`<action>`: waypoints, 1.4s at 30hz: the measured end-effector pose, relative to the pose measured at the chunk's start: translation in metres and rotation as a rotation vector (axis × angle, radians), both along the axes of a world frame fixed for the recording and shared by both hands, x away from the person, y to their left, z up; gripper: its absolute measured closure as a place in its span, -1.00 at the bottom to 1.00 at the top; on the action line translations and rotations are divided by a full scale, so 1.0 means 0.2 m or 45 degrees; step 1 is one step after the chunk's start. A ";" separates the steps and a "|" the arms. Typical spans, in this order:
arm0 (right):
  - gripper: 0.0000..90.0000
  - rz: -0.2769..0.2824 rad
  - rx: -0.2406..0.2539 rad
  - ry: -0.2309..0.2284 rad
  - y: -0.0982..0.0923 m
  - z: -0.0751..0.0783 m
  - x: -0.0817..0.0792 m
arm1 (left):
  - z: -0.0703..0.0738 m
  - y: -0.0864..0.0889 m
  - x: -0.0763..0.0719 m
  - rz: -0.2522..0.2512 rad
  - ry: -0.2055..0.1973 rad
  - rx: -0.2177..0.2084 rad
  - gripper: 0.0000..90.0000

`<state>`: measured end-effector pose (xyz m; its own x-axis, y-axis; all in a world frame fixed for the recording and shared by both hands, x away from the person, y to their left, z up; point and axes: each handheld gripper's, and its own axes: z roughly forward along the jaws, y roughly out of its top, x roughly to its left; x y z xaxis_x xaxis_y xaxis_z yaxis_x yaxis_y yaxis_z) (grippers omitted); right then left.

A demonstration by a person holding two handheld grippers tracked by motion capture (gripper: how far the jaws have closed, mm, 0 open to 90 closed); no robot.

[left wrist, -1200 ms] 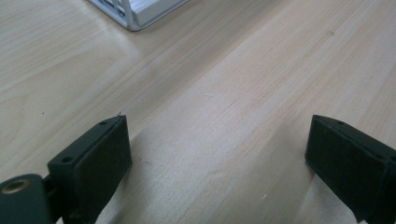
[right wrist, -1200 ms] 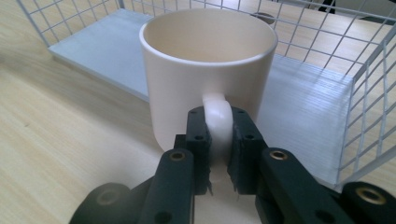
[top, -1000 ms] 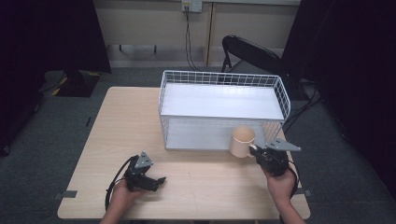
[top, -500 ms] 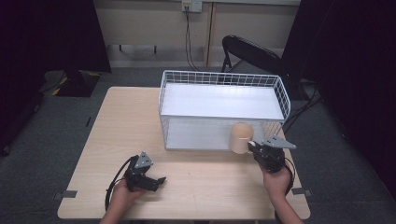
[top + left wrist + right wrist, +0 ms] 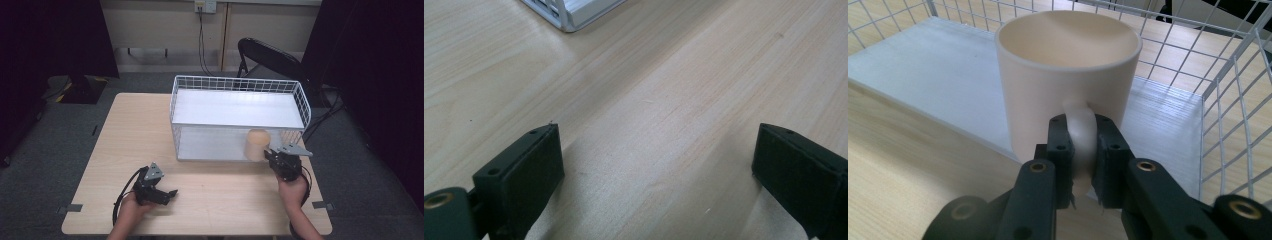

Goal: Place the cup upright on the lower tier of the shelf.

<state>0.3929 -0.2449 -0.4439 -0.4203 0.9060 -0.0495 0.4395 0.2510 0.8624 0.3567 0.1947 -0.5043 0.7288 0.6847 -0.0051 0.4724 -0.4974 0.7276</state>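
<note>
Cream-coloured and upright, the mug (image 5: pixel 1068 75) sits clamped by its handle (image 5: pixel 1082 135) between the two black jaws of the right hand-held gripper (image 5: pixel 1083 165). In the right gripper view the mug stands directly at 12 o'clock from that hand-held gripper, its open mouth up and its handle turned straight back toward the jaws, which are closed tight on either side of it. Whether the mug rests on anything or hangs just above the surface cannot be told.

In the high view the mug (image 5: pixel 257 145) is at the near right part of the white wire basket (image 5: pixel 235 82), at about 5 o'clock from the basket's middle, along its near edge. The right hand-held gripper (image 5: pixel 272 155) lies just beside it at 4 o'clock, with the person's right hand (image 5: pixel 292 187) behind. Behind the mug, the basket's pale floor (image 5: pixel 923 75) stretches off to 10 o'clock and its wire wall (image 5: pixel 1238 100) rises at 3 o'clock.

Well apart, at about 8 o'clock from the mug, the left hand-held gripper (image 5: pixel 167 194) is held low over the wooden tabletop (image 5: pixel 135 130) near its front edge. In the left gripper view its jaws stand wide apart with nothing between them except bare wood grain (image 5: pixel 664 125). A corner of the basket (image 5: pixel 574 12) shows at 11 o'clock from this left hand-held gripper (image 5: pixel 656 165).
</note>
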 end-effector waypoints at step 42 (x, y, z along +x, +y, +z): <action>0.78 -0.051 0.016 0.028 0.05 -0.04 0.08 | 0.00 0.00 0.00 0.001 0.002 0.000 -0.87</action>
